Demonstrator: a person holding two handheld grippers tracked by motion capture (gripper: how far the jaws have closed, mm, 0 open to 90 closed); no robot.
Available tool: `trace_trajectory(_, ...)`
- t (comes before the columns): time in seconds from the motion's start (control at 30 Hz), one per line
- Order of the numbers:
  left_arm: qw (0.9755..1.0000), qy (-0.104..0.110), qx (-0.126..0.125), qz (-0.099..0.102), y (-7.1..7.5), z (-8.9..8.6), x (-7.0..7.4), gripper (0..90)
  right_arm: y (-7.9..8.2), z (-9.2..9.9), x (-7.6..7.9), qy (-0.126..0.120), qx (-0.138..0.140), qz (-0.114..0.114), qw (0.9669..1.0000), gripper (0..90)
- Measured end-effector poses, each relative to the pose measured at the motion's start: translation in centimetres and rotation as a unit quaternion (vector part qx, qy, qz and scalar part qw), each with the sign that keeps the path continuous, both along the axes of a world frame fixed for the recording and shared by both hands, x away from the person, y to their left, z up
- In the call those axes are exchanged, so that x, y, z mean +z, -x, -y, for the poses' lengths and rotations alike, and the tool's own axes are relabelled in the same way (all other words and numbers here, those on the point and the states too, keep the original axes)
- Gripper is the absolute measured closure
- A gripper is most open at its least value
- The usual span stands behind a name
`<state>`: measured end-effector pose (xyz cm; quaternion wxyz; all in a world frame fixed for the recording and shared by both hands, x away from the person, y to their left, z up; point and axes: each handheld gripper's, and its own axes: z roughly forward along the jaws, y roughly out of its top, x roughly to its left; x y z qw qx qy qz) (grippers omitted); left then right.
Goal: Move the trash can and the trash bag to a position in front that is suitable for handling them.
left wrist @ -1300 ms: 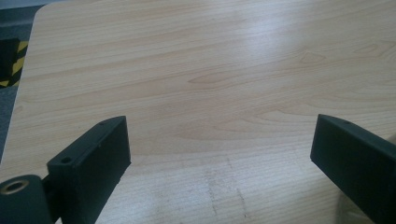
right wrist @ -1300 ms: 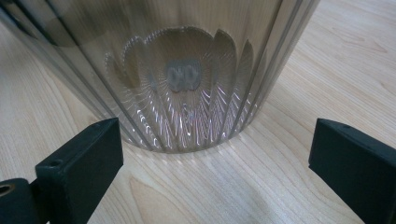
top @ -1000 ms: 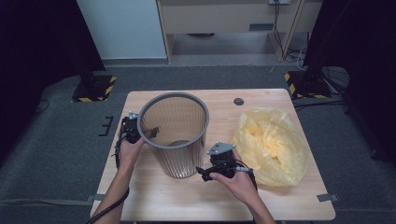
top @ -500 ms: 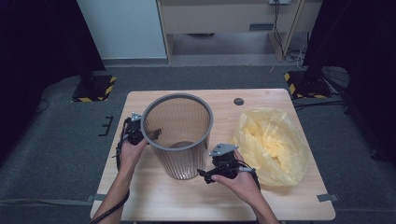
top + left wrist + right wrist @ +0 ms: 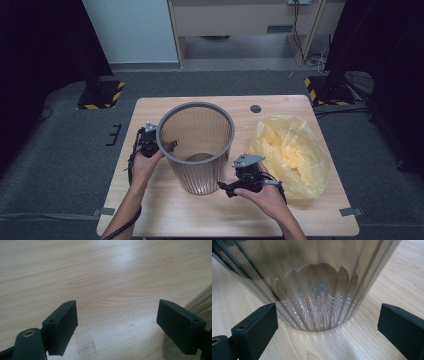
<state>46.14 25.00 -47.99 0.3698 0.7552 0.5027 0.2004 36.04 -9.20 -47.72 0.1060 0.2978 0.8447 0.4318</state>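
Item: bin point(image 5: 197, 150), clear ribbed plastic, upright near the middle of the desk point(image 5: 165, 212), open mouth up, nothing visible inside

Left gripper point(image 5: 150, 145): at the bin's rim on its left side; jaws apart, having just been closing a little, with nothing between them in the left gripper view, bare desk point(image 5: 105, 277) below and a sliver of the bin wall point(image 5: 200, 305) beside one jaw; whether a jaw reaches over the rim is not clear from above

Right gripper point(image 5: 235, 186): low at the bin's right side near its base; jaws wide apart, the ribbed wall point(image 5: 319, 290) straight ahead between them, not touched

Bag point(image 5: 292, 150): yellow plastic, crumpled, lying on the desk just right of the bin, close behind the right hand point(image 5: 265, 197)

Risks, as judged:
- The bin looks light and tall; a push from one side alone may tip or slide it
- The smooth curved wall may slip out of a grip taken low down
- A grip on the thin rim could flex it and let go
- The bag is limp; it may snag or drag if the right hand swings back

Surroundings: small dark round fitting point(image 5: 255, 108) in the desk's far edge, well apart; grey carpet point(image 5: 60, 165); cabinet point(image 5: 240, 20) beyond. Nothing blocks either gripper's reach to the bin; the bin itself stands between the left gripper and the bag
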Motion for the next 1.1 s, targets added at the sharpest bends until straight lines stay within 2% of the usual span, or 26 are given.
trace_trajectory(0.3,1.0,0.005,-0.007,0.001,0.8,0.9,-0.2,16.3,0.7,0.8,-0.7,0.004,0.001,-0.009,1.0,2.5)
trace_trajectory(0.53,0.9999,0.009,-0.007,-0.001,1.2,1.2,-0.3,16.3,1.0,0.8,-0.5,0.004,0.007,-0.008,0.9999,1.5)
trace_trajectory(0.73,1.0,0.002,0.001,-0.007,1.6,0.9,-0.4,9.1,1.3,0.4,-0.3,0.009,0.013,-0.006,0.9999,2.6)
trace_trajectory(0.77,1.0,0.001,0.001,-0.007,1.8,0.7,-0.4,6.1,1.4,0.4,-0.2,0.009,0.009,-0.005,0.9999,3.3)
trace_trajectory(0.9,0.9999,-0.007,-0.001,-0.009,3.0,-0.3,-0.4,5.2,1.9,1.2,0.3,0.016,-0.001,-0.004,0.9999,3.0)
trace_trajectory(1.1,0.9997,0.0,0.01,-0.021,5.9,-1.6,-1.4,5.0,2.5,3.4,2.0,0.013,-0.019,0.009,0.9997,2.9)
